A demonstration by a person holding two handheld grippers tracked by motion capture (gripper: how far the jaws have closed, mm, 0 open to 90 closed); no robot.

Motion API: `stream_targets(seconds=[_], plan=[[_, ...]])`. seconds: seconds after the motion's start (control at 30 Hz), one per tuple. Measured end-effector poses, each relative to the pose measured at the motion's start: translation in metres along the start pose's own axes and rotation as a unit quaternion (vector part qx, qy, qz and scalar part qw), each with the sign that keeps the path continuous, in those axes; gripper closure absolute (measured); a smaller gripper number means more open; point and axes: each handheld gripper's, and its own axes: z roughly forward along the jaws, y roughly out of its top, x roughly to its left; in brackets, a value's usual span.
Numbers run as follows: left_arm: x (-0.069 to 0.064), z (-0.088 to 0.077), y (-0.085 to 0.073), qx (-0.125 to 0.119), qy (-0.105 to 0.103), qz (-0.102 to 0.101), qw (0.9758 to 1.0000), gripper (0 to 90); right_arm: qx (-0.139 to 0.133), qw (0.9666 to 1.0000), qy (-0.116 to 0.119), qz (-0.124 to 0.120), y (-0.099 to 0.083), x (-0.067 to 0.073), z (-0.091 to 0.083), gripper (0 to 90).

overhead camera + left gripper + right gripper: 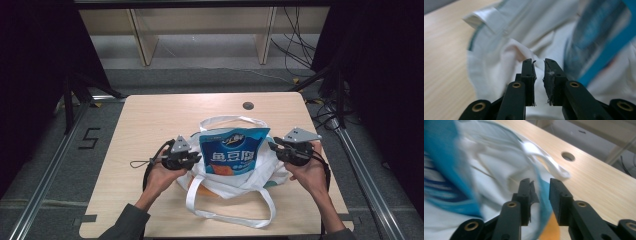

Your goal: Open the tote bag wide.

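White tote bag (235, 182), near-centre of table (150, 120), handle loop nearest; blue snack pouch (232, 151) stood in its mouth. Left gripper (192, 160) and right gripper (274, 148) flanked it, jaws slightly parted, gripping nothing, seemingly freeing the rim so the pouch settles.

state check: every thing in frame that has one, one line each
white tote bag: lying crumpled on the table, mouth open, handles slack
blue snack pouch: sealed, partly inside the bag, top sticking out
left gripper: jaws slightly apart, nothing gripped, at the bag's cloth
right gripper: jaws apart, nothing gripped, at the bag's edge
table: wooden, round hole near the far edge
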Motion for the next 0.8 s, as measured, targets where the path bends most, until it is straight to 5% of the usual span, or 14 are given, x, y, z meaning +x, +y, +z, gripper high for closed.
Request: stream_targets(seconds=[0.13, 0.23, 0.3, 0.43, 0.6, 0.7, 0.8], plan=[[-0.006, 0.009, -0.015, 0.022, -0.002, 0.014, 0.9997, 79.0, 0.047, 0.9985, -0.019, -0.021, -0.018, -0.014, 0.028, 88.1], [-0.006, 0.011, -0.019, 0.028, 0.000, 0.013, 0.9995, 80.0, 0.073, 0.9971, -0.017, 0.010, -0.035, -0.024, 0.044, 88.4], [-0.008, 0.014, -0.024, 0.038, 0.005, 0.034, 0.9987, 80.7, 0.095, 0.9951, -0.011, 0.026, -0.045, -0.025, 0.055, 88.4], [-0.011, 0.022, -0.034, 0.047, 0.006, 0.025, 0.9985, 82.9, 0.120, 0.9925, -0.017, 0.018, -0.050, -0.021, 0.068, 88.3], [-0.012, 0.016, -0.030, 0.042, 0.015, 0.027, 0.9986, 82.7, 0.115, 0.9929, -0.026, 0.014, -0.051, -0.020, 0.072, 86.2], [-0.012, 0.004, -0.023, 0.006, 0.015, 0.017, 0.9997, 82.6, 0.095, 0.9953, -0.023, 0.002, -0.044, -0.023, 0.062, 82.3], [-0.016, -0.014, -0.015, -0.036, -0.006, -0.016, 0.9992, 80.5, 0.067, 0.9974, -0.021, 0.018, -0.036, -0.022, 0.044, 75.8]])
